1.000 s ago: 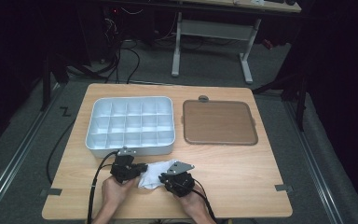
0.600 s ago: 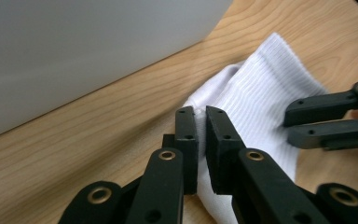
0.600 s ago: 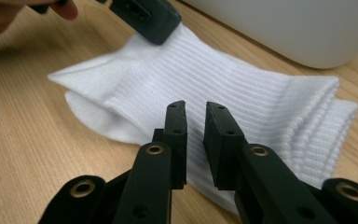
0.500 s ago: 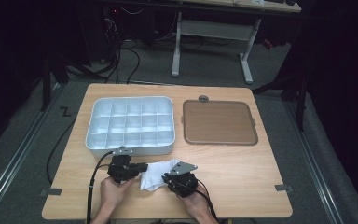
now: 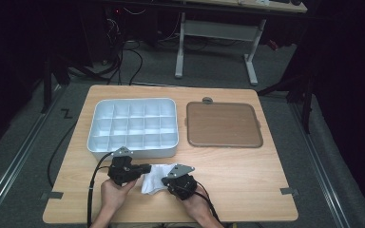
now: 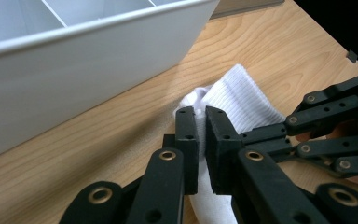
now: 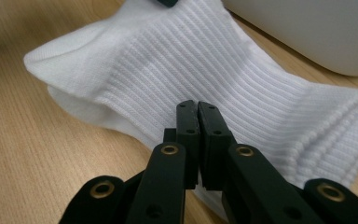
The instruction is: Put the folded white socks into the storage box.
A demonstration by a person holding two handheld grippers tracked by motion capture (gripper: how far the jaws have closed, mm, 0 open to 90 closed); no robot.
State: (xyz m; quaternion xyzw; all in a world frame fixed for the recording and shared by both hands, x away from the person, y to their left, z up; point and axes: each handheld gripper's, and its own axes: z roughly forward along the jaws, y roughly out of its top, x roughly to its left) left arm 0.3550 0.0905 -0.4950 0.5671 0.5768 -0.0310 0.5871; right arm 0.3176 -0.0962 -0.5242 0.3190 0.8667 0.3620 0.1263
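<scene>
- Left hand-held gripper (image 6: 199, 122) and right hand-held gripper (image 7: 198, 115): two in all, each with jaws clamped on fabric of the white sock (image 5: 156, 175), one at each end.
- White sock: one, resting on the desk (image 5: 247, 180) between the two hand-held grippers; grasp judged complete, folding or stowing judged yet to come.
- Compartment tray (image 5: 132, 127): one, just beyond the hand-held grippers, all cells vacant.
- Brown tray (image 5: 222, 124): one, farther off, beyond the right hand-held gripper, bare.
</scene>
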